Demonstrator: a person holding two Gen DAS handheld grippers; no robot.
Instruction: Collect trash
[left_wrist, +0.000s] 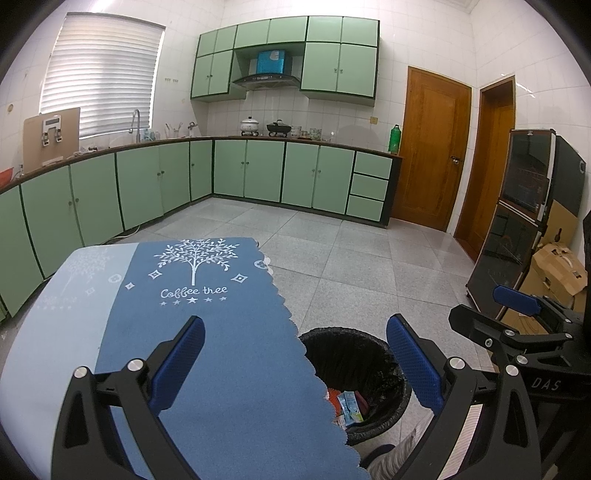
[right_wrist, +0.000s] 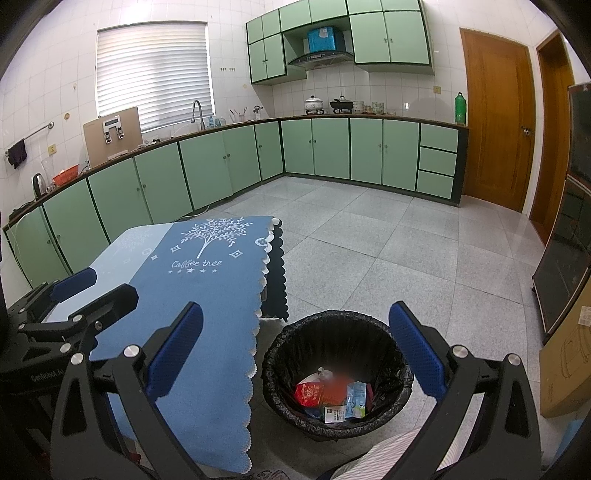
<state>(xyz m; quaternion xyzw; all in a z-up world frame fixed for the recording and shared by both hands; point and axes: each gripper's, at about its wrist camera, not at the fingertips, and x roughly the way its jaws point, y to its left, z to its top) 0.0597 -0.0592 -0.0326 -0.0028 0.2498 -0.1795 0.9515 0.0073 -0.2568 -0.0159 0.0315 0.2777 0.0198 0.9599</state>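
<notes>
Two grippers, both with their blue-padded fingers spread wide and nothing between them. The left gripper (left_wrist: 295, 365) hangs over the blue scalloped-edge tablecloth with the white tree print (left_wrist: 207, 332), and the right gripper (right_wrist: 295, 354) sits above the round bin lined with a black plastic bag (right_wrist: 280, 354). The trash is already down in the bin: a red packet (right_wrist: 307, 393), a pale blue carton (right_wrist: 356, 400) and a few more wrappers I can't make out.

The cloth looks bare in both views, so I'd guess it's basically done. Main risks now: a finger snagging the loose bag rim and pulling the liner in, bumping the bin over since it looks light, or the left gripper catching the overhanging cloth edge and dragging it off.
</notes>
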